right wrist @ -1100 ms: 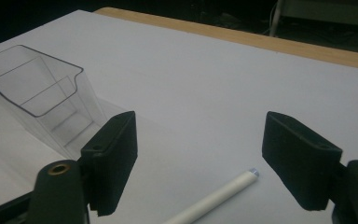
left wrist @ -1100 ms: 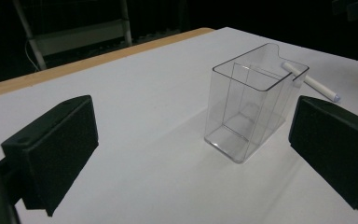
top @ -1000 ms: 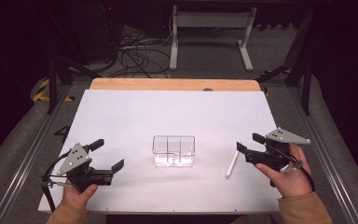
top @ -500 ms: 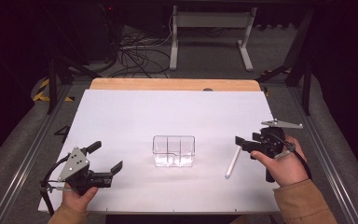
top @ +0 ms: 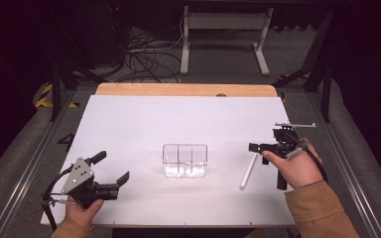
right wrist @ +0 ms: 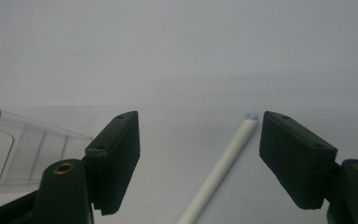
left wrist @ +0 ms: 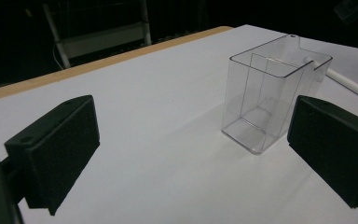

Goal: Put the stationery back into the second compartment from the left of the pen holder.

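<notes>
The step in hand reads as the approach to a pick: the right gripper (top: pixel 257 148) hangs over the upper end of a white pen (top: pixel 248 170) that lies flat on the white tabletop (top: pixel 129 124), just to the right of a clear plastic organiser box (top: pixel 185 160) with inner dividers. In the right gripper view the pen (right wrist: pixel 223 163) runs up between the two black jaws, closer to the right one, and its pale capped tip sits just beside that jaw's upper corner. The jaws stand apart and have just been closing a little, with the pen between them but not pressed by either pad. The pen rests on the sheet; nothing lifts it yet.

The left gripper (top: pixel 113 173) hovers low at the near left of the tabletop, well apart from the box, with its jaws wide and nothing between them. In the left gripper view the box (left wrist: pixel 272 91) stands upright and empty, and the pen (left wrist: pixel 342 80) lies behind it.

The next move likely calls for lowering the right gripper until the pads flank the barrel, centring the pen between them, then closing. The thin round barrel could roll or slip out of a grip taken near its tip, so a hold further down the barrel looks safer. The box is the probable place to put it.
</notes>
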Demonstrator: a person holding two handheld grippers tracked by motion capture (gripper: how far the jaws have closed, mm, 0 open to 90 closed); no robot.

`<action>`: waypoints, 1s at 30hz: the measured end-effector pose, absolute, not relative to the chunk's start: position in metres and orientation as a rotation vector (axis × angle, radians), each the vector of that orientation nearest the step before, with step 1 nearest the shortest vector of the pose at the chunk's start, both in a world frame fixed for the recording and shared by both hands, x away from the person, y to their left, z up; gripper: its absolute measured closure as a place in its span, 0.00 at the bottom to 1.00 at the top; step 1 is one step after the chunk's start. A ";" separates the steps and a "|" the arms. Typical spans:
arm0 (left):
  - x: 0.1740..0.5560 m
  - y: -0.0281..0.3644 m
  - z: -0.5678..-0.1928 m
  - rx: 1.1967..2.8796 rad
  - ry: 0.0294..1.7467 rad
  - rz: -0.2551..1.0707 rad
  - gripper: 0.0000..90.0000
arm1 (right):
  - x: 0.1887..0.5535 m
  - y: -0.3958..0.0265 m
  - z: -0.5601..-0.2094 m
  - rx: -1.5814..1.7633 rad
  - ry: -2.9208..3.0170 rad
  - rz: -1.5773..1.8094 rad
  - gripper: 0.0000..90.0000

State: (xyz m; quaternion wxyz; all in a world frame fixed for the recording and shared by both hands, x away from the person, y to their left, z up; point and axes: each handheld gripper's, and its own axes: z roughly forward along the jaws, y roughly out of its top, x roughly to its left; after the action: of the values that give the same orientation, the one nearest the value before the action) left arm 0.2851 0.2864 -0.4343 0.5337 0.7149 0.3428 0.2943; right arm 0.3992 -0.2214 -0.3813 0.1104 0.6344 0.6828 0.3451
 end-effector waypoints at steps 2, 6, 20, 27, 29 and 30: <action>0.285 0.287 -0.434 1.705 0.814 0.708 0.03 | 0.401 -0.221 -0.382 1.878 2.004 1.002 0.33; 0.285 0.287 -0.434 1.705 0.820 0.708 0.04 | 0.404 -0.220 -0.385 1.906 1.996 0.986 0.33; 0.285 0.287 -0.435 1.713 0.819 0.713 0.04 | 0.422 -0.216 -0.398 1.976 2.018 0.838 0.53; 0.285 0.286 -0.437 1.718 0.819 0.710 0.04 | 0.431 -0.213 -0.408 2.057 2.007 0.701 0.53; 0.285 0.286 -0.437 1.725 0.815 0.716 0.04 | 0.434 -0.213 -0.409 2.075 2.014 0.677 0.59; 0.285 0.286 -0.437 1.727 0.814 0.716 0.05 | 0.435 -0.213 -0.410 2.069 2.019 0.665 0.61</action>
State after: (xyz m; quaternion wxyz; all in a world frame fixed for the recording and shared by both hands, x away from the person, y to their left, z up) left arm 0.2853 0.2856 -0.4370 0.5239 0.7214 0.3401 0.2992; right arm 0.4350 -0.2132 -0.4099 0.0875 0.6949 0.6780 0.2233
